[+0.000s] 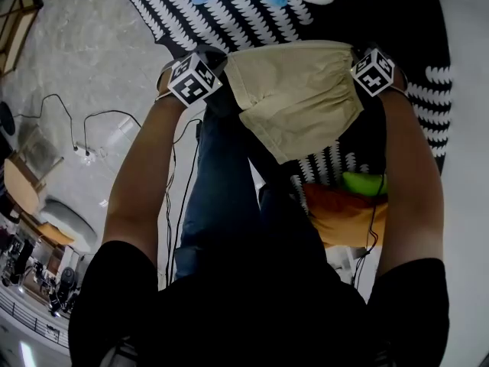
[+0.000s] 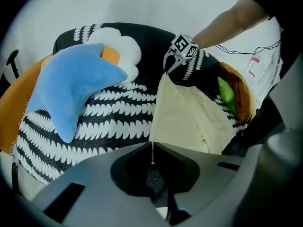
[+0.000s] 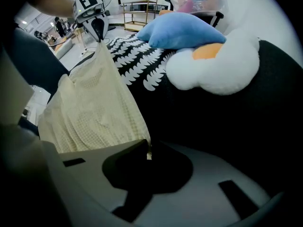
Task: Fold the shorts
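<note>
I count one pair of beige shorts (image 1: 298,98). I have two grippers, my left gripper (image 2: 152,148) and my right gripper (image 3: 149,151), and two marker cubes (image 1: 195,79), one on each. I see one blue star cushion (image 2: 75,86), one white cushion (image 3: 213,70) with one orange spot, one black-and-white patterned cover (image 2: 118,122) and one green thing (image 2: 226,93).
</note>
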